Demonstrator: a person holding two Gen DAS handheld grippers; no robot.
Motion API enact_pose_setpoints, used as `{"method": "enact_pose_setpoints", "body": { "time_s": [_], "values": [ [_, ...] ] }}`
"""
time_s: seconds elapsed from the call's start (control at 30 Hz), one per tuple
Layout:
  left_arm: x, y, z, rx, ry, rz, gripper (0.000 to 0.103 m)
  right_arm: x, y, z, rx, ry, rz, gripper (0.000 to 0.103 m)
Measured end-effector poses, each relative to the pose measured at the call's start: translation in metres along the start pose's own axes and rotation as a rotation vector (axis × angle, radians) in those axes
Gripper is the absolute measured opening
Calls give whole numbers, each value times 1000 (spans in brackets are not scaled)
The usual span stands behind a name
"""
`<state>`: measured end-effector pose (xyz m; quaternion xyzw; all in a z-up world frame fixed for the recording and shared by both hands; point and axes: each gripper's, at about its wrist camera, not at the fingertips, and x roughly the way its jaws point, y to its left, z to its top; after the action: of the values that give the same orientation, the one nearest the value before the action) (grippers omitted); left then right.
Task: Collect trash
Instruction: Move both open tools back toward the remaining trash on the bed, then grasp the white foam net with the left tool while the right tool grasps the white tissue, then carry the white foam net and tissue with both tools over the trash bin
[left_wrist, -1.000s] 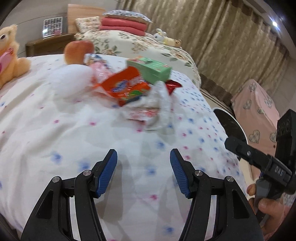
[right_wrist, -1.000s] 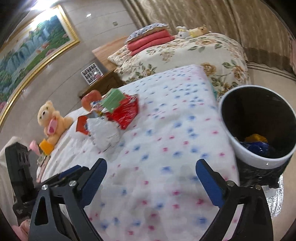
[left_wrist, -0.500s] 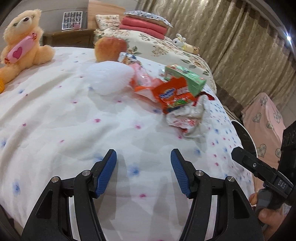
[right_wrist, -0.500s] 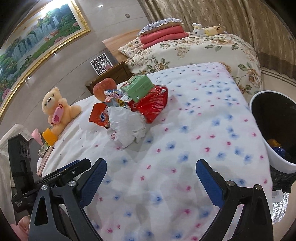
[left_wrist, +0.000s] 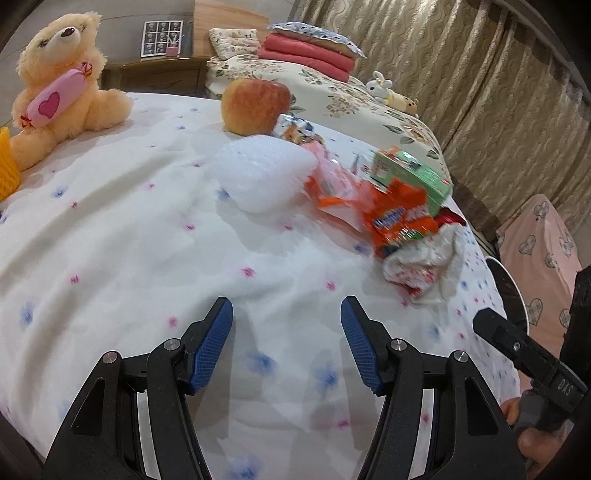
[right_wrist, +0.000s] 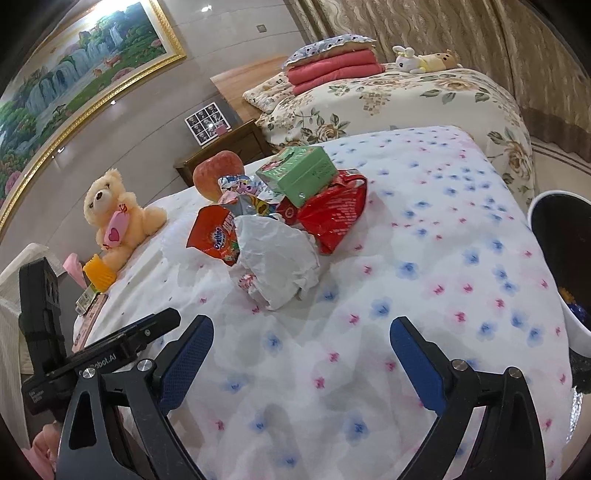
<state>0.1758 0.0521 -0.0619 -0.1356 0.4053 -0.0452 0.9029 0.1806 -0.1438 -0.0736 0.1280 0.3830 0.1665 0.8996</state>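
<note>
While both tools hover above the flowered bedspread (right_wrist: 424, 229), neither grips anything: the left tool (left_wrist: 286, 345) has its blue pads spread wide over bare cover, and the right tool (right_wrist: 301, 363) is spread wider yet, also with nothing between its pads. The trash lies heaped near the middle of the bed, ahead of both tools. Nearest the right tool is a crumpled white wrapper (right_wrist: 275, 260) with red print too creased to read. Touching it on the left is an orange snack bag (right_wrist: 214, 236) with a blue logo; the lettering is blurred and I cannot read it for certain. A red foil bag (right_wrist: 332, 214) lies behind the wrapper, and a green carton (right_wrist: 297, 173) rests on top of it, its label too small to read. A white foam net (left_wrist: 264, 171) lies just in front of an apple (left_wrist: 255, 105). A teddy bear (left_wrist: 61, 81) holding a pink heart candy sits well apart on the left. A white-rimmed bin (right_wrist: 561, 258) stands beside the bed's right edge. The left tool's body, seen from the right wrist, bears writing ending "obot.AI"
</note>
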Motion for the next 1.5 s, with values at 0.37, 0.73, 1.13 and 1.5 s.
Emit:
{"method": "enact_pose_setpoints", "body": {
  "time_s": [0.37,0.73,1.13,1.5],
  "values": [
    [20,17,44,4,-22,50,62,27,3,12,17,43,-8,76],
    [48,19,61,38,11,48,19,36,-4,18,54,44,44,35],
    [6,27,21,-17,-30,38,15,9,-12,7,50,18,61,31],
    [-24,0,2,-3,-57,-36,15,-22,-40,-3,91,-26,24,31]
  ]
}}
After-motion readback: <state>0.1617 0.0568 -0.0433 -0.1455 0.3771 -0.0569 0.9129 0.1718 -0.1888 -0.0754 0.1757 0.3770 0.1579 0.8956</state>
